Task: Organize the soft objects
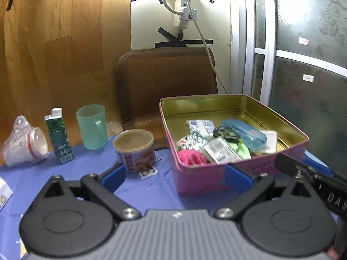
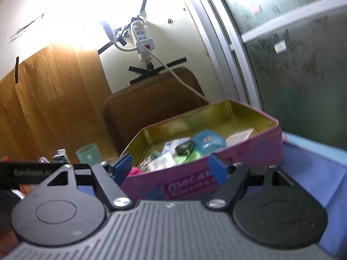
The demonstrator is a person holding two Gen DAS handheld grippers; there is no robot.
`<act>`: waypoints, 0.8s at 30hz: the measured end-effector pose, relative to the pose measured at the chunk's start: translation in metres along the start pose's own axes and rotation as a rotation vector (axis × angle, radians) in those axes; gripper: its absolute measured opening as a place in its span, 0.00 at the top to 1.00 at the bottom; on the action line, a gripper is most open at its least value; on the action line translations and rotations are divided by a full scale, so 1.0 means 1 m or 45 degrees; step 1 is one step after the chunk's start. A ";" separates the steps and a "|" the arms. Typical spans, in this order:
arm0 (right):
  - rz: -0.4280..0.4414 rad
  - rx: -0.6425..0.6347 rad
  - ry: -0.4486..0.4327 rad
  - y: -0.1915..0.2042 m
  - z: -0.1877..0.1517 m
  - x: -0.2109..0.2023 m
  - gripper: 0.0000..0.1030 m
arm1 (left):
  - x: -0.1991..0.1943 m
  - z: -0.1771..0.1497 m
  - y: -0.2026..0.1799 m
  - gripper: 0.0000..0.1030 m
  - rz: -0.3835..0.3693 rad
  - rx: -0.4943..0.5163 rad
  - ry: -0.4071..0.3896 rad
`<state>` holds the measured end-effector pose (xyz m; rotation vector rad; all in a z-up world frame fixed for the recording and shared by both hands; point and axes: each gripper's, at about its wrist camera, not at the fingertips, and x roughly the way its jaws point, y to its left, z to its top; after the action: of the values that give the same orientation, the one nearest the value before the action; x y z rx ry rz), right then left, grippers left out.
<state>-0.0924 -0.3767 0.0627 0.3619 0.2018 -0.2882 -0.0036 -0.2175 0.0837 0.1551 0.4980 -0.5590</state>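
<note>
A pink tin box (image 1: 195, 179) with a gold inside stands on the blue cloth; it also shows in the right wrist view (image 2: 249, 153). It holds several soft items: a pink scrunchie (image 1: 190, 157), white packets (image 1: 221, 152), a green cloth (image 1: 241, 149) and a blue case (image 1: 245, 133). My left gripper (image 1: 175, 178) is open and empty, just in front of the box's near left corner. My right gripper (image 2: 171, 166) is open and empty, close to the box's near wall.
A round snack can (image 1: 135, 149), a green mug (image 1: 92, 126), a green carton (image 1: 58, 135) and a plastic-wrapped cup (image 1: 26, 145) stand left of the box. A brown chair back (image 1: 167, 80) is behind the table. A glass door (image 1: 303, 65) is at right.
</note>
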 end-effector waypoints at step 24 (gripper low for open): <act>0.111 0.081 0.046 0.024 -0.011 -0.048 0.21 | -0.050 -0.055 0.001 0.00 0.028 0.028 0.097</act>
<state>-0.1315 -0.3398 0.0724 0.4380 0.2123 -0.2027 -0.0620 -0.1778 0.0605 0.2032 0.5633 -0.5384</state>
